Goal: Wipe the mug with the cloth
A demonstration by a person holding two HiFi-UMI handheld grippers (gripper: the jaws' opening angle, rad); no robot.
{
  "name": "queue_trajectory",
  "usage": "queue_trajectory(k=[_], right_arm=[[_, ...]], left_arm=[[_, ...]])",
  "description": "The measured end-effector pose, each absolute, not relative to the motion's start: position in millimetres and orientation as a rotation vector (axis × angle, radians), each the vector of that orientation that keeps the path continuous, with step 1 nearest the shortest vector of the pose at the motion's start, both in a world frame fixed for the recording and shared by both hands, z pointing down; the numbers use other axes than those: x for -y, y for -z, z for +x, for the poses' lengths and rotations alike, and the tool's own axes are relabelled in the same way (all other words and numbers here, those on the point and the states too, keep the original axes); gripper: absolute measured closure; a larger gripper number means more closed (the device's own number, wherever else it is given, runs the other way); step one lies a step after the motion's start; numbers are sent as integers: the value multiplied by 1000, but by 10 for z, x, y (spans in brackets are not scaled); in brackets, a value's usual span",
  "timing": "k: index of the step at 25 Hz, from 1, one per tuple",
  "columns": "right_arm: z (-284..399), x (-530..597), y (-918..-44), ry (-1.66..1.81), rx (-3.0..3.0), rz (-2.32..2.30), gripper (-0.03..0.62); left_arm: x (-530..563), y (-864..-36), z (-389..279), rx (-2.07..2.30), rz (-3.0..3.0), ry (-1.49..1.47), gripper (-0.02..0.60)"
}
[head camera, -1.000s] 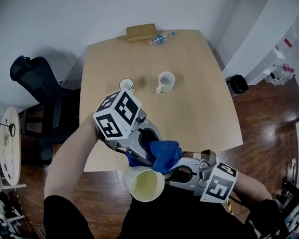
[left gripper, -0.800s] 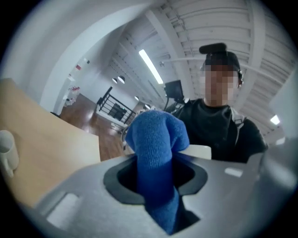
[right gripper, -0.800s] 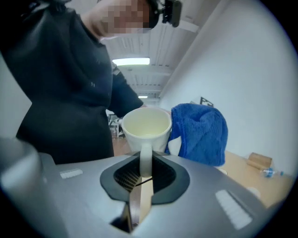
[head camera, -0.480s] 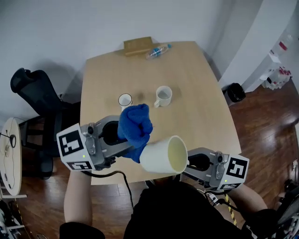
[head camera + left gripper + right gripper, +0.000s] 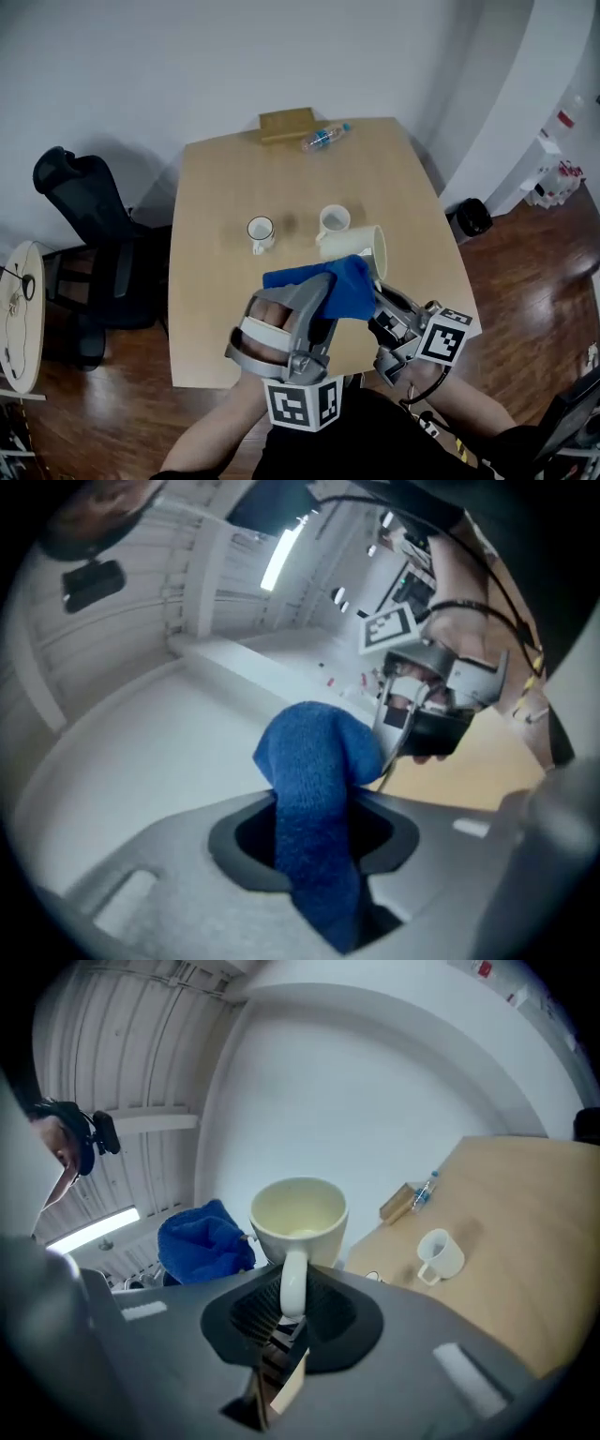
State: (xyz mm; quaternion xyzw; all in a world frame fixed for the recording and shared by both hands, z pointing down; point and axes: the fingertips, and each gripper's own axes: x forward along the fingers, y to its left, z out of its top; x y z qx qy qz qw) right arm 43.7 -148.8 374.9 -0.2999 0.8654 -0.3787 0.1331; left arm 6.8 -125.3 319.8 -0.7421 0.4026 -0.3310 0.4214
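Note:
A cream mug lies on its side in the air over the table's near part, mouth to the right. My right gripper is shut on its handle; in the right gripper view the handle sits between the jaws with the mug beyond. My left gripper points away from me, shut on a blue cloth. The cloth's bunched end lies at the mug's near side, hiding part of it. Seen from the left gripper, the cloth runs through the jaws and the right gripper is behind it.
On the wooden table stand a small white mug and a second white mug. A plastic bottle and a wooden block lie at the far edge. A black chair stands left, a black bin right.
The left gripper swung from above the mug round to the left and now sits below, pointing away. The mug moved away over the table and rolled, its mouth now facing right.

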Motion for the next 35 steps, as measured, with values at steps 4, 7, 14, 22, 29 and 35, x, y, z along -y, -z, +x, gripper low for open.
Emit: queue_trajectory(k=[4,7,14,22,29,35], right_arm=[[315,1437,-3766,1101,-2516,-855,556],[323,1414,-3759,1055,-2562,-862,556],[462,1220,-3779,851,-2850,-731,556],[332,389,-3730,741,-3098,-12,556],[126,80,-3026,1029,-2503,444,557],[234,532,-2629,1082,-2096,371,557]], left_arm=[[1275,-3368,221,-960,-1678,887,434],[1250,-3375,199,-949,-1746,873,434],[1279,-3284,0,-734,-2409,930,434],[801,-3361,-315,467,-3419,815,428],[612,-2752,-312,971,-3592,-596,436],[614,-2571,-151,775,-3447,-1451,435]])
